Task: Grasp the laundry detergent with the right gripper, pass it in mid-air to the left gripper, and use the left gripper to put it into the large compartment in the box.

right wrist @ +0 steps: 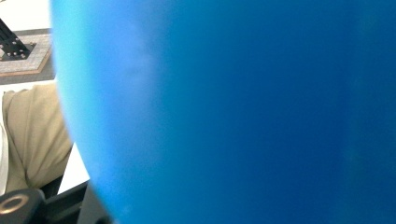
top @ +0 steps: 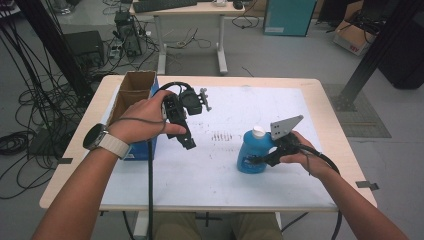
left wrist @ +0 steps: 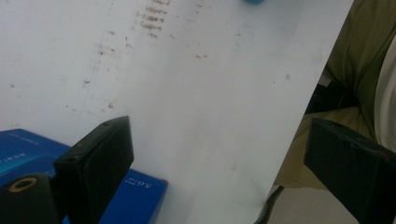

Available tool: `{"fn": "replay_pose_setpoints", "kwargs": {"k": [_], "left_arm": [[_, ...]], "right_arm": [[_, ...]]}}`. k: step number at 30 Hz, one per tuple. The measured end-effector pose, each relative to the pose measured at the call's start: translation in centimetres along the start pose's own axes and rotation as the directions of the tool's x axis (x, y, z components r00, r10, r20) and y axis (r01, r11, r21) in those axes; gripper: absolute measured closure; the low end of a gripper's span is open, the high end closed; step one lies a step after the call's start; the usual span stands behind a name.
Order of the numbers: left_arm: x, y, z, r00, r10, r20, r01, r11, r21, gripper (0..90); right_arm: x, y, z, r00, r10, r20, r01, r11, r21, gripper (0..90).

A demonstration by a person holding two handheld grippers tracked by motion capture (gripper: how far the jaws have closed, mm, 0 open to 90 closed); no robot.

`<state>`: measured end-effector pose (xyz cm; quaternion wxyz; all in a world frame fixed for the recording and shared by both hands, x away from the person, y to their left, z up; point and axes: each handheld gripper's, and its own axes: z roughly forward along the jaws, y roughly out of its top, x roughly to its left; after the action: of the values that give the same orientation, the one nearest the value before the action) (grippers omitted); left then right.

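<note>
Closest to the person's side, the right gripper sits low on the white mat, clamped onto the blue bottle; the bottle stands upright with its white cap on top, on the mat's right half, and its blue side presses up against the lens in the right gripper view, so the jaws are hard to make out there, though the grip looks tight on the bottle's body; the grey three-cornered plate juts up just right of the cap. Left of the bottle and well apart from it, the left gripper hangs above the mat with its jaws spread wide and nothing between them; in the left gripper view bare mat lies between them. Farther left of the bottle, a blue box lies on the mat's left edge under the left hand; beyond that box stands an open cardboard box. Far behind the bottle, across the floor, stands a desk bearing a keyboard.
</note>
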<state>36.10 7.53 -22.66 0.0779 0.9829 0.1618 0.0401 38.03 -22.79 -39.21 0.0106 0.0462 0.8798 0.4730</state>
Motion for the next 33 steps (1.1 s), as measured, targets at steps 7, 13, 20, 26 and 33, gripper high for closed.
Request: {"fn": "replay_pose_setpoints", "kwargs": {"k": [7, 13, 20, 26, 33], "left_arm": [[-0.2, -0.1, -0.1, 1.0000, -0.003, -0.005, 0.003, 1.0000, -0.005, 8.6], [-0.5, -0.3, -0.5, 0.9998, -0.004, -0.021, 0.004, 0.9999, -0.012, 8.6], [-0.9, -0.2, -0.9, 0.9995, -0.004, -0.032, 0.004, 0.9998, -0.018, 8.4], [-1.0, 0.2, -1.9, 0.9992, -0.002, -0.040, 0.001, 0.9997, -0.025, 8.2], [-1.0, 0.6, -3.4, 0.9989, -0.002, -0.047, 0.001, 0.9998, -0.022, 8.1]], "right_arm": [[0.0, 0.1, 0.0, 1.0000, 0.004, 0.004, -0.004, 1.000, 0.002, 44.1], [0.0, 0.2, -0.3, 0.9998, 0.015, 0.012, -0.015, 1.000, 0.001, 44.1], [-0.2, 0.8, -1.9, 0.9988, 0.034, 0.034, -0.032, 0.999, -0.042, 44.0], [-0.2, 1.8, -2.9, 0.9987, 0.039, 0.032, -0.038, 0.998, -0.050, 43.9], [-0.2, 3.7, -3.8, 0.9998, 0.021, 0.003, -0.020, 0.999, -0.046, 43.8]]}}
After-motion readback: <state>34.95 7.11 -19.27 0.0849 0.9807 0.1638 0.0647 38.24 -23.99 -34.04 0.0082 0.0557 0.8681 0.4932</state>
